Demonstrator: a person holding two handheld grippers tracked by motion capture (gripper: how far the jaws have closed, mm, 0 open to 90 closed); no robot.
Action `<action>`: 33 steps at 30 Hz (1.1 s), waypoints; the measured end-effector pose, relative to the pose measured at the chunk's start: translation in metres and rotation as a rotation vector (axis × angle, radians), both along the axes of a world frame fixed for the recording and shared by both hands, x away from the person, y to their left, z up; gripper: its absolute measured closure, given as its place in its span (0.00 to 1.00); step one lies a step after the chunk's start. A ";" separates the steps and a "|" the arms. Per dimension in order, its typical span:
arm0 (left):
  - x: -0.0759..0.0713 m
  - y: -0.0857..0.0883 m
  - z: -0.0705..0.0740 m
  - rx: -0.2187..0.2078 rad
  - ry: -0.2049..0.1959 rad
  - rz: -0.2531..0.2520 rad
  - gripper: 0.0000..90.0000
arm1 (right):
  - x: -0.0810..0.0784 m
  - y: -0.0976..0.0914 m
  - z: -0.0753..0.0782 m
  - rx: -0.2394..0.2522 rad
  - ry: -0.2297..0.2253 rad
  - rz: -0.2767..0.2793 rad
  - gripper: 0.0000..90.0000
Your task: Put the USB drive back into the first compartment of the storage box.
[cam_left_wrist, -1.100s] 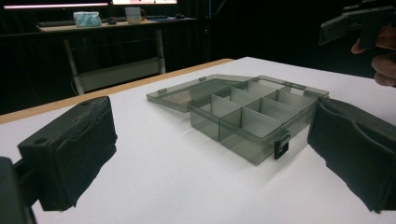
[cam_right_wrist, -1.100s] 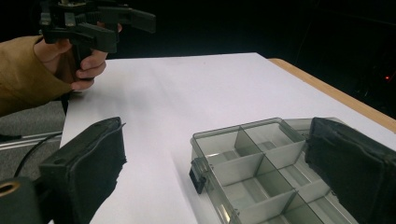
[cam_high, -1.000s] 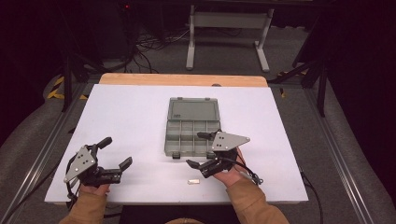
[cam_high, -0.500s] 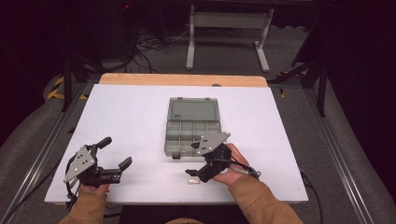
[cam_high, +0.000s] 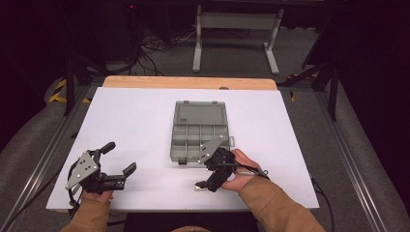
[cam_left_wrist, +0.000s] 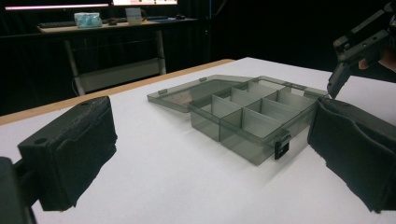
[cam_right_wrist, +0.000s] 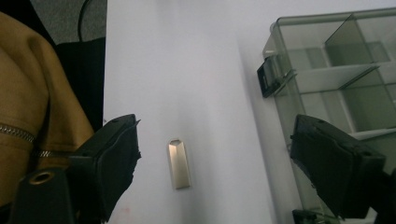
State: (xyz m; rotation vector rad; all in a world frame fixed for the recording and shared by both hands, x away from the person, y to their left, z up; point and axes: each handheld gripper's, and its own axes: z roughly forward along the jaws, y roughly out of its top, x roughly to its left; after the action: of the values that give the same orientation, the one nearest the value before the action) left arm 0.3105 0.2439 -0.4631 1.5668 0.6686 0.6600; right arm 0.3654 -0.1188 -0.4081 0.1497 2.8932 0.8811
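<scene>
The right gripper [cam_high: 205,182] hangs over the near edge of the table [cam_high: 135,121], tipped forward and down, its jaws apart with nothing between them. In the right gripper view a small silver metal piece [cam_right_wrist: 179,164] lies flat on the white surface in the gap between the two pads, nearer the left one and touching neither. In the high view the same piece [cam_high: 197,189] shows as a pale speck just at the gripper's tip, near the table's front edge and a short way in front of the box [cam_high: 200,131]. The jaws straddle the piece's long sides, which I judge to be the alignment for a pinch across its narrow width; the grasp is not yet made. The box is clear grey plastic, lid folded flat away from the person, its divided compartments [cam_left_wrist: 254,119] open upward and, so far as the views show, holding nothing. A black latch [cam_right_wrist: 267,79] sits on its near wall. That open state suits receiving the piece, which I take to be the intent. The left gripper [cam_high: 109,166] rests on the table at the person's left, well apart from the box, jaws wide open and empty, pointed toward the box; it appears to be idle.
</scene>
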 end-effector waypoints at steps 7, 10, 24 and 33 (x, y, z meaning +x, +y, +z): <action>0.000 0.000 0.000 0.001 0.001 -0.001 0.02 | 0.003 0.005 -0.002 -0.079 0.050 0.021 0.20; 0.000 0.000 0.000 0.000 0.000 0.000 0.02 | 0.002 0.006 -0.003 -0.113 0.079 0.007 0.20; 0.000 -0.001 0.000 0.000 -0.001 0.000 0.02 | 0.000 0.018 -0.012 -0.239 0.140 0.004 0.22; 0.001 -0.001 0.000 0.013 -0.008 0.003 0.02 | 0.000 0.023 -0.024 -0.291 0.136 0.021 0.27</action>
State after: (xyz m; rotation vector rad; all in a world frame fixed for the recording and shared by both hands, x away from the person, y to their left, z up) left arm 0.3113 0.2433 -0.4636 1.5750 0.6622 0.6735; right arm 0.3657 -0.0958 -0.4320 0.1584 3.1125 0.4601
